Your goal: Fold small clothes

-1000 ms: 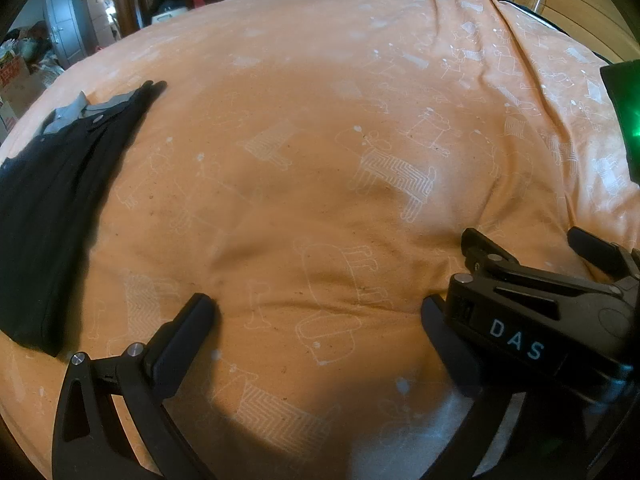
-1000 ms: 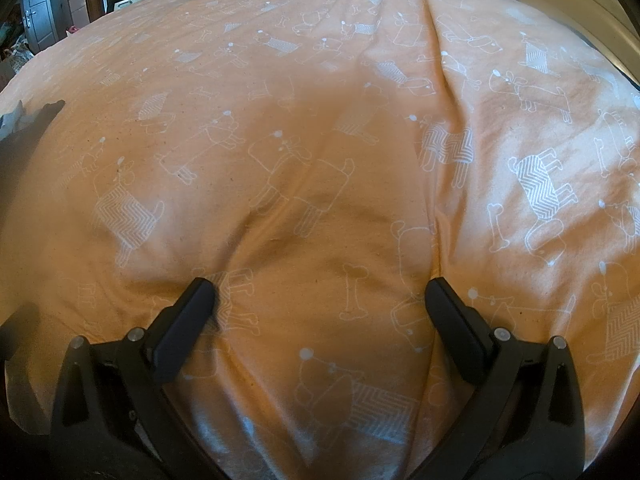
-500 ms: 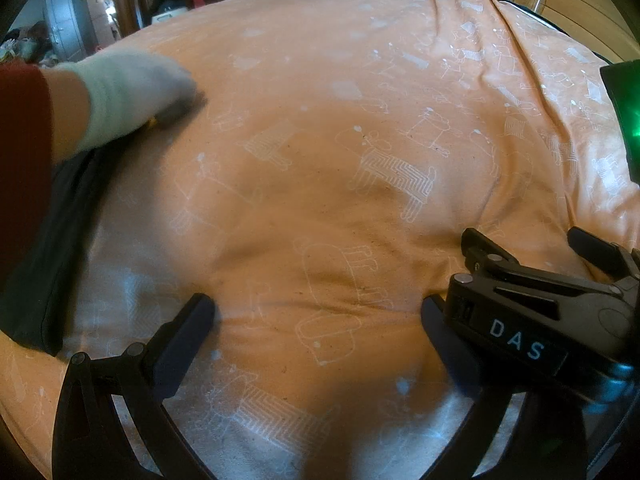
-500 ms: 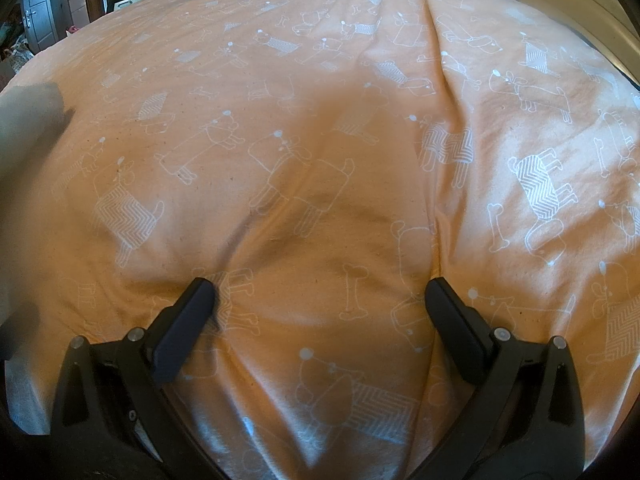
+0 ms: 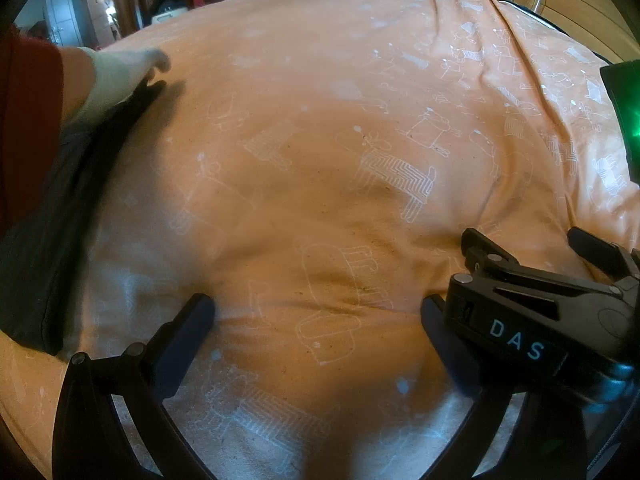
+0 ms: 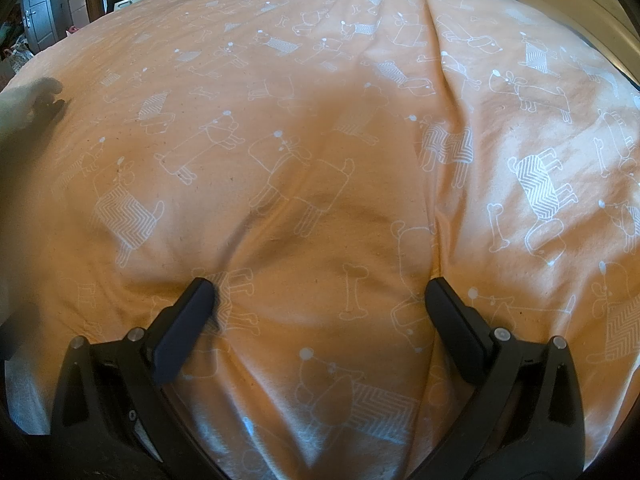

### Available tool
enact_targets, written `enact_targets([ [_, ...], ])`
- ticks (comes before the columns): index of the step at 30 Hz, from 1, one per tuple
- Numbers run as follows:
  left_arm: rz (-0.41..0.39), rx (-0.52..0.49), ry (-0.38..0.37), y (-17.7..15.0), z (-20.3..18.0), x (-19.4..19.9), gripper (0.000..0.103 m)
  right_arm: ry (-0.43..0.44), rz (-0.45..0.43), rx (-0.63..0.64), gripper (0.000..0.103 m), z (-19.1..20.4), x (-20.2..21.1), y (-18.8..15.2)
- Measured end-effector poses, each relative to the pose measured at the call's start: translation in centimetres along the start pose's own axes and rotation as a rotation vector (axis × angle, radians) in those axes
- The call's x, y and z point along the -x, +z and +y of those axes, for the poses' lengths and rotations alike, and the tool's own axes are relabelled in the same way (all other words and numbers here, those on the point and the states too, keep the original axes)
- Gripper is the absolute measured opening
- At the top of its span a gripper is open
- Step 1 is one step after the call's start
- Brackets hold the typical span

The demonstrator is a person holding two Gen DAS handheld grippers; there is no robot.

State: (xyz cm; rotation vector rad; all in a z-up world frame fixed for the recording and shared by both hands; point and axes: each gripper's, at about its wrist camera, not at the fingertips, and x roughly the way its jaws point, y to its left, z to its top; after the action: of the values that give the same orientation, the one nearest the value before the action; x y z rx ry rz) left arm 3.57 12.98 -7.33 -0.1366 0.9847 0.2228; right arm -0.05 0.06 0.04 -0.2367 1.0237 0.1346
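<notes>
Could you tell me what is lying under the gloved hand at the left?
The gloved hand rests on a dark garment spread on the orange bedcover; the garment's top end is hidden.

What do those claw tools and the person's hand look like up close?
Each claw is matte black plastic: two flat, paddle-like fingers on angled arms with silver pivot pins. One claw's body carries pale "DAS" lettering. No cables show. The hand wears a pale knit glove below a dark red sleeve.
</notes>
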Motion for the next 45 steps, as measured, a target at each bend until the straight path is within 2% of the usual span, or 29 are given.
enact_targets([
  [45,-0.001,0.005,-0.015,0.00,0.03,-0.31,0.103,-0.002,-0.006,0.000,0.103,-0.23,-0.07,-0.03],
])
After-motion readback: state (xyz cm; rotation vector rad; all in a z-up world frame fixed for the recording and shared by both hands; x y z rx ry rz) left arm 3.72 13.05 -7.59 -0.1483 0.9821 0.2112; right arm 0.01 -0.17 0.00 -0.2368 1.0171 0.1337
